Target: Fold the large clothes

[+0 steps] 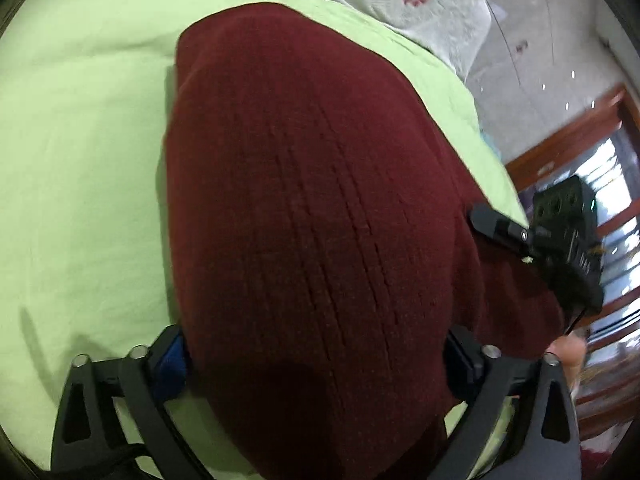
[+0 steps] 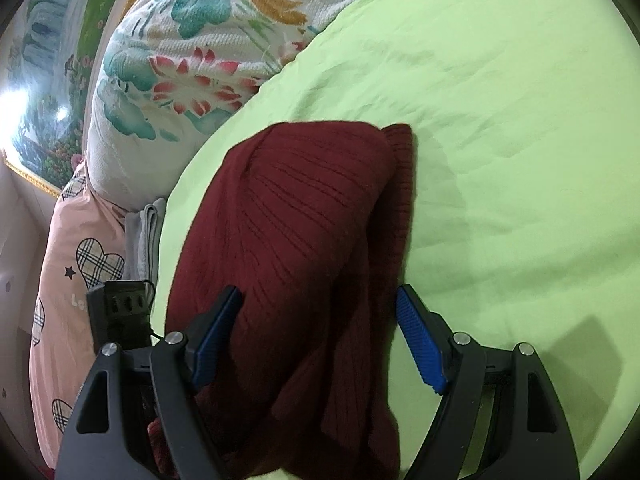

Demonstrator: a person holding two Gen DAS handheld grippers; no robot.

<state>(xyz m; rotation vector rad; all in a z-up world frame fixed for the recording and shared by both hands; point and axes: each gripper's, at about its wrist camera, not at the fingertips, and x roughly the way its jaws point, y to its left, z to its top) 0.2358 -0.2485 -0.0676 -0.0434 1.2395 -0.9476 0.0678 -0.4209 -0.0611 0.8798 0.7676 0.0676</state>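
A dark red ribbed knit sweater [image 1: 312, 208] lies folded in a thick bundle on a light green bed sheet [image 1: 80, 160]. My left gripper [image 1: 316, 356] is open with its jaws wide apart on either side of the bundle's near end. The sweater [image 2: 304, 240] also fills the middle of the right wrist view on the sheet [image 2: 500, 140]. My right gripper [image 2: 320, 340] is open, its blue pads [image 2: 420, 344] apart around the sweater's near edge. The right gripper's body [image 1: 560, 240] shows at the sweater's right side in the left wrist view.
A flowered quilt [image 2: 180, 60] and a pink pillow with plaid hearts [image 2: 72, 280] lie at the bed's left side. The left gripper's body [image 2: 120, 312] shows beside the pillow. A wooden frame [image 1: 580, 128] and tiled floor stand beyond the bed.
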